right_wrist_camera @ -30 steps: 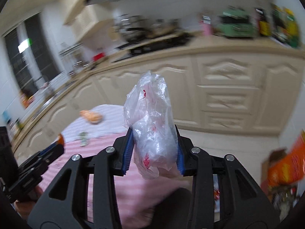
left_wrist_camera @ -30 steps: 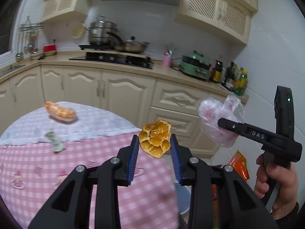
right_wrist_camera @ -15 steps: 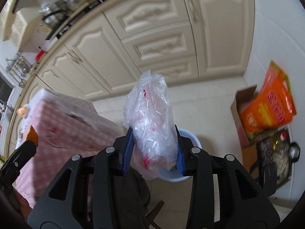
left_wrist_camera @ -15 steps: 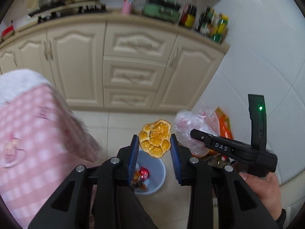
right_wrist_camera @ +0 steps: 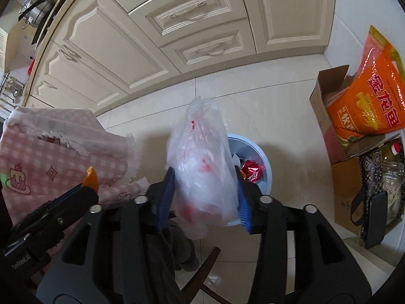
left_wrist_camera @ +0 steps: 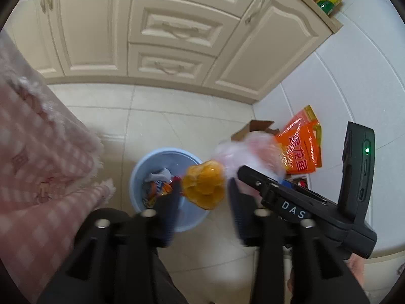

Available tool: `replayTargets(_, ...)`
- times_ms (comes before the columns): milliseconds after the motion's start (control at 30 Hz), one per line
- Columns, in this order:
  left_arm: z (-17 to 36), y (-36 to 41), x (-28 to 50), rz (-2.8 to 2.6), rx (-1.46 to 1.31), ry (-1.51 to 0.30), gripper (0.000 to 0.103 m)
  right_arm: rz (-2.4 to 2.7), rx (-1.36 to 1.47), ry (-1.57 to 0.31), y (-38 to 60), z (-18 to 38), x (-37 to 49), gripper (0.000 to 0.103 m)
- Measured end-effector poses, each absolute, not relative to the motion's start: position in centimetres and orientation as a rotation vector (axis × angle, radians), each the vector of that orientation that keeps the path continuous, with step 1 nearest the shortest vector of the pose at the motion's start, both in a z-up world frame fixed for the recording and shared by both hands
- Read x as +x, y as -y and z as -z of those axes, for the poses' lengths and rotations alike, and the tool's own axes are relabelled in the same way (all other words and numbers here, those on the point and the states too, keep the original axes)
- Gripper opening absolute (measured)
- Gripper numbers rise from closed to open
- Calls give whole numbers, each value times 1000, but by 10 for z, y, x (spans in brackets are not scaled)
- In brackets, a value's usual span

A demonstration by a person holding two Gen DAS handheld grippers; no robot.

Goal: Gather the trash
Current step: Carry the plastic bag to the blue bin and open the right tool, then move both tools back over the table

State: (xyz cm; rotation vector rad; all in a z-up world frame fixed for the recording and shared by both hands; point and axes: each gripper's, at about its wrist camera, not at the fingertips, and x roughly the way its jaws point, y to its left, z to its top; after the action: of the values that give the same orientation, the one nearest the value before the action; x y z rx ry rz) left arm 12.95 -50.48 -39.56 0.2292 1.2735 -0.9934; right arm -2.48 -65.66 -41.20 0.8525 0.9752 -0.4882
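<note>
Peel (left_wrist_camera: 203, 183) sits between our left gripper's (left_wrist_camera: 202, 202) opening jaws, pads clear of it, above blue bin (left_wrist_camera: 141, 167). Bag (right_wrist_camera: 202, 177) between our right gripper's (right_wrist_camera: 203, 200) opening jaws, over bin too; whether pads touch it, we cannot tell. Bin on floor beside pink tablecloth (left_wrist_camera: 38, 164), wrappers and red can (right_wrist_camera: 250, 171) inside.
</note>
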Motion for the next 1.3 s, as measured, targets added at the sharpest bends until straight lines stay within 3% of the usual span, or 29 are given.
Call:
replayTargets(33, 396, 506, 131, 978, 220, -1270, 81, 495, 864, -969, 659, 414, -26, 80)
replayTargets(67, 395, 503, 134, 953, 208, -1254, 88, 508, 886, -952, 663, 416, -30, 91)
replayTargets(133, 395, 499, 137, 937, 194, -1256, 89, 530, 905, -941, 666, 419, -34, 97)
replayTargets(267, 389, 496, 138, 884, 206, -1228, 97, 577, 906, -936, 667, 416, -42, 97)
replayTargets(867, 343, 483, 118, 900, 220, -1078, 98, 604, 856, -852, 658, 369, -43, 97)
replayTargets(1300, 255, 448, 93, 959, 165, -896, 98, 551, 779, -670, 638, 270, -40, 97)
